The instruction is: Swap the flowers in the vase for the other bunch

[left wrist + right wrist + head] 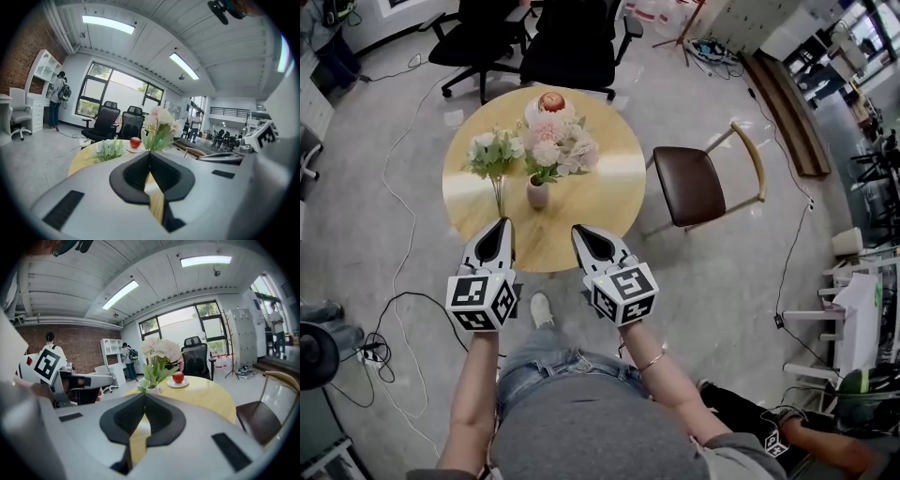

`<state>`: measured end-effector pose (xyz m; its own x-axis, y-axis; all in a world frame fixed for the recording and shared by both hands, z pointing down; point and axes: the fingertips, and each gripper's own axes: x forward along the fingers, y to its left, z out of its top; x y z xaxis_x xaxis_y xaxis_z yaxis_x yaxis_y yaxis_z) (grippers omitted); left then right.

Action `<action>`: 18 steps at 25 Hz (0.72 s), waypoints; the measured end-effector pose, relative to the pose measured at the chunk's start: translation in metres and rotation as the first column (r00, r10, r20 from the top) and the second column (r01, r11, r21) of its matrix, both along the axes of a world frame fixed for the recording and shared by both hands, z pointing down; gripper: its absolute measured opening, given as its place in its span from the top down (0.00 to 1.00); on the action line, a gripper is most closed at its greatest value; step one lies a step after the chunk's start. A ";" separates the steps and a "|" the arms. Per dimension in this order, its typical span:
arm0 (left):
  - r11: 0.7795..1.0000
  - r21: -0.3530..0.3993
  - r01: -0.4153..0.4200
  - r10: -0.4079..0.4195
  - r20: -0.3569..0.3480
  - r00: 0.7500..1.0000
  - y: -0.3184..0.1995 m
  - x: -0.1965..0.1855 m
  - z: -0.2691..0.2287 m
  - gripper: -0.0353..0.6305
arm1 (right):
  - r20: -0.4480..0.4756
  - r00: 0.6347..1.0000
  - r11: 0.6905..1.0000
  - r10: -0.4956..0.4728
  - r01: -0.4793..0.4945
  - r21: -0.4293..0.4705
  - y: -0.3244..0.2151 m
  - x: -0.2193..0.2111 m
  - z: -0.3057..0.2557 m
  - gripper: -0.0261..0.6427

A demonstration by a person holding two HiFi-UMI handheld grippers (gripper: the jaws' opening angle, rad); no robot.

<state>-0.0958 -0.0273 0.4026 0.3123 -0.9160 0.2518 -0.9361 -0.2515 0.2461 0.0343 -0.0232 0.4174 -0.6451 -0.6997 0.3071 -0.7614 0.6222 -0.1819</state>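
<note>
On the round wooden table (609, 202) stands a small pale vase (537, 193) with pink and white flowers (561, 142). A second bunch, white with green leaves (494, 153), lies to its left. My left gripper (501, 225) and right gripper (579, 232) hover side by side over the table's near edge, both shut and empty, short of the vase. The left gripper view shows its closed jaws (150, 153) aimed at the vase flowers (159, 124), with the loose bunch (108, 149) to the left. In the right gripper view the shut gripper (144, 395) faces the vase (152, 389).
A red apple on a small plate (551, 101) sits at the table's far edge. A brown-seated chair (698, 186) stands right of the table, black office chairs (534, 37) behind it. Cables run over the floor at left (398, 281).
</note>
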 end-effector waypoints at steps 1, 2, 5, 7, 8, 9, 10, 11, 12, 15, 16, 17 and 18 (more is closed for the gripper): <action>1.000 -0.003 -0.012 0.012 0.003 1.000 -0.005 0.000 0.001 0.92 | -0.003 1.000 1.000 0.006 -0.006 -0.002 -0.004 -0.001 0.001 0.94; 1.000 -0.007 -0.025 0.025 0.006 1.000 -0.009 0.001 0.002 0.92 | -0.007 1.000 1.000 0.011 -0.011 -0.003 -0.007 -0.003 0.002 0.94; 0.998 -0.020 -0.060 0.060 0.016 0.998 -0.021 0.002 0.006 0.92 | -0.015 1.000 1.000 0.017 -0.017 -0.009 -0.015 -0.008 0.006 0.94; 0.997 -0.027 -0.078 0.079 0.017 0.997 -0.028 0.003 0.009 0.92 | -0.017 1.000 1.000 0.019 -0.020 -0.013 -0.021 -0.012 0.010 0.94; 0.996 -0.029 -0.085 0.086 0.014 0.996 -0.032 0.002 0.011 0.92 | -0.018 1.000 1.000 0.021 -0.021 -0.017 -0.024 -0.014 0.011 0.94; 0.995 -0.030 -0.091 0.091 0.010 0.996 -0.035 0.002 0.012 0.92 | -0.018 1.000 1.000 0.023 -0.024 -0.020 -0.027 -0.016 0.013 0.94; 0.995 -0.031 -0.097 0.097 0.005 0.995 -0.039 0.001 0.013 0.92 | -0.018 1.000 0.999 0.026 -0.026 -0.023 -0.029 -0.018 0.014 0.94; 0.994 -0.034 -0.104 0.104 0.001 0.995 -0.041 0.000 0.014 0.92 | -0.018 0.999 0.999 0.029 -0.030 -0.026 -0.031 -0.020 0.015 0.94; 0.993 -0.036 -0.112 0.112 -0.001 0.994 -0.044 -0.001 0.015 0.92 | -0.020 0.999 0.999 0.031 -0.032 -0.028 -0.033 -0.022 0.016 0.94; 0.989 -0.043 -0.138 0.138 -0.004 0.990 -0.052 -0.003 0.016 0.91 | -0.015 0.999 0.999 0.036 -0.036 -0.037 -0.040 -0.028 0.017 0.94; 0.988 -0.045 -0.147 0.147 -0.007 0.989 -0.054 -0.003 0.016 0.91 | -0.009 0.999 0.998 0.039 -0.039 -0.041 -0.043 -0.030 0.017 0.94; 0.987 -0.047 -0.156 0.155 -0.011 0.988 -0.057 -0.004 0.017 0.91 | -0.007 0.999 0.998 0.042 -0.042 -0.045 -0.045 -0.031 0.018 0.94; 0.985 -0.049 -0.163 0.163 -0.014 0.987 -0.059 -0.004 0.018 0.91 | -0.009 0.999 0.998 0.045 -0.045 -0.047 -0.047 -0.032 0.020 0.94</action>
